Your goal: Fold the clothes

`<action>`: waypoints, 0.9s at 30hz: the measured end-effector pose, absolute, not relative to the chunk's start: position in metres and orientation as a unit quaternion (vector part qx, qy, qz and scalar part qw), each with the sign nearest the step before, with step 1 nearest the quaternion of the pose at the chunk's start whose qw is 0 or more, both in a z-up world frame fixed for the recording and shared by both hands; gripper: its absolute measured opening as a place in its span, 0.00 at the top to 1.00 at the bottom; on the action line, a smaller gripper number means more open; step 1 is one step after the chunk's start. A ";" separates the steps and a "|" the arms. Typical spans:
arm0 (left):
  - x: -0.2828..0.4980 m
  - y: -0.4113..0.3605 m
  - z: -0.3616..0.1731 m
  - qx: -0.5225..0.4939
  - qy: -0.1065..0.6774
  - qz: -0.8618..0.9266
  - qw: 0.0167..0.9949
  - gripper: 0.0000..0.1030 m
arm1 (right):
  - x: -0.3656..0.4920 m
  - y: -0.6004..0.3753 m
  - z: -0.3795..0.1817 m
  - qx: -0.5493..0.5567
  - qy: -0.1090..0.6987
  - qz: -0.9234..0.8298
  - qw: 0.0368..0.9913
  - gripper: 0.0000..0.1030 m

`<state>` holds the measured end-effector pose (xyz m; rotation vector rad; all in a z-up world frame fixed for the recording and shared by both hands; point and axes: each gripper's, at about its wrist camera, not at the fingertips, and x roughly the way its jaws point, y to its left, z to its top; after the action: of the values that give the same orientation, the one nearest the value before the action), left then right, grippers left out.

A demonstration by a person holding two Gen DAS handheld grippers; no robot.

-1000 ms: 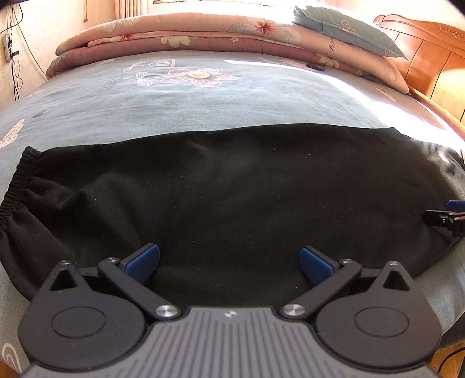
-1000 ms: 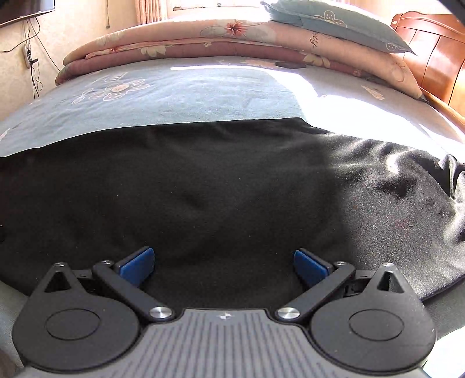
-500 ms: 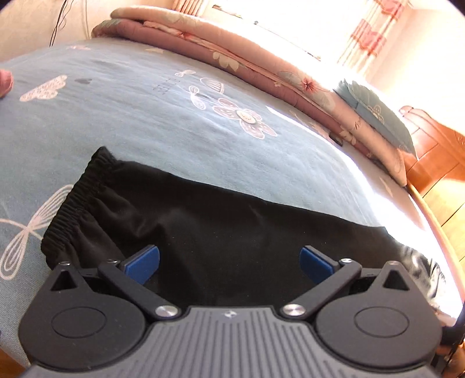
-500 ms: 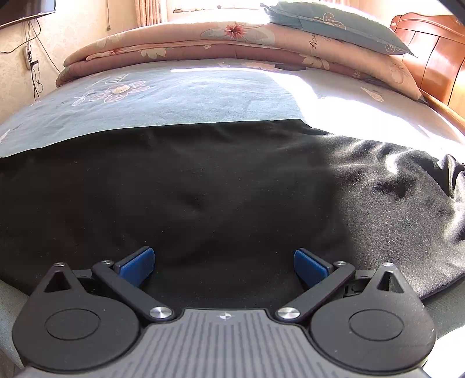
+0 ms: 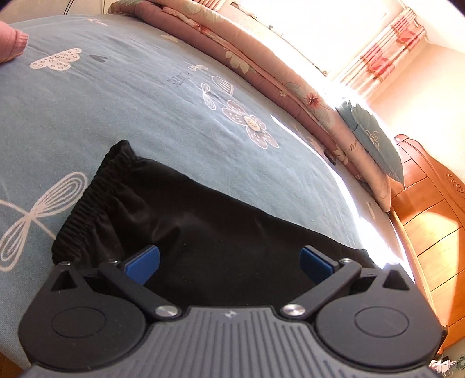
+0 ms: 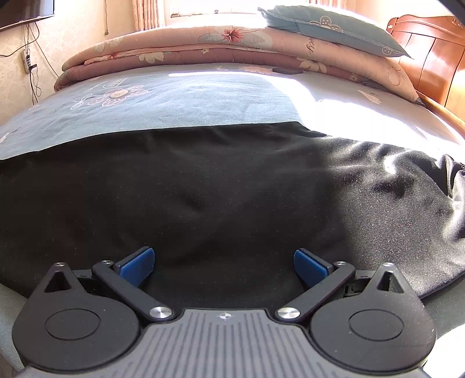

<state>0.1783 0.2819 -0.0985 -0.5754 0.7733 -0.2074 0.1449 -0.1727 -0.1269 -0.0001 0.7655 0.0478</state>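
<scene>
Lying flat across the lower half of both views, the black garment (image 5: 221,232) covers the blue bedsheet (image 5: 130,116), its elastic hem (image 5: 96,200) at centre left. Left gripper (image 5: 229,266) and right gripper (image 6: 223,263) stand wide, holding nothing. Judged step: positioning for a grasp. Next move calls for pinching the near edge.

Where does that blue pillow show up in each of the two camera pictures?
Left wrist view: the blue pillow lies at the right, on the folded floral quilt.
Right wrist view: the pillow is at the top right, on the same quilt.
Shared landmark: the wooden headboard beside it.
</scene>
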 end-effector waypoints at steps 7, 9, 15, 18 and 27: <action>0.202 0.285 -0.114 -0.298 0.391 -0.050 0.869 0.01 | 0.144 -0.173 -0.127 -0.001 0.372 0.027 0.928 0.00; 0.202 0.287 -0.112 -0.297 0.390 -0.029 0.871 0.01 | 0.144 -0.173 -0.128 -0.002 0.370 0.030 0.929 0.00; 0.220 0.276 -0.090 -0.262 0.375 -0.051 0.888 0.01 | 0.144 -0.172 -0.129 -0.002 0.367 0.029 0.930 0.00; 0.235 0.278 -0.100 -0.255 0.385 -0.021 0.887 0.01 | 0.143 -0.173 -0.129 -0.002 0.367 0.030 0.930 0.00; 0.201 0.251 -0.083 -0.205 0.388 -0.032 0.898 0.01 | 0.141 -0.176 -0.122 -0.010 0.375 0.048 0.926 0.00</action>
<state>0.2012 0.2513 -0.0830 -0.4251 0.8035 -0.0662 0.1408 -0.1761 -0.1218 -0.0202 0.7684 0.0994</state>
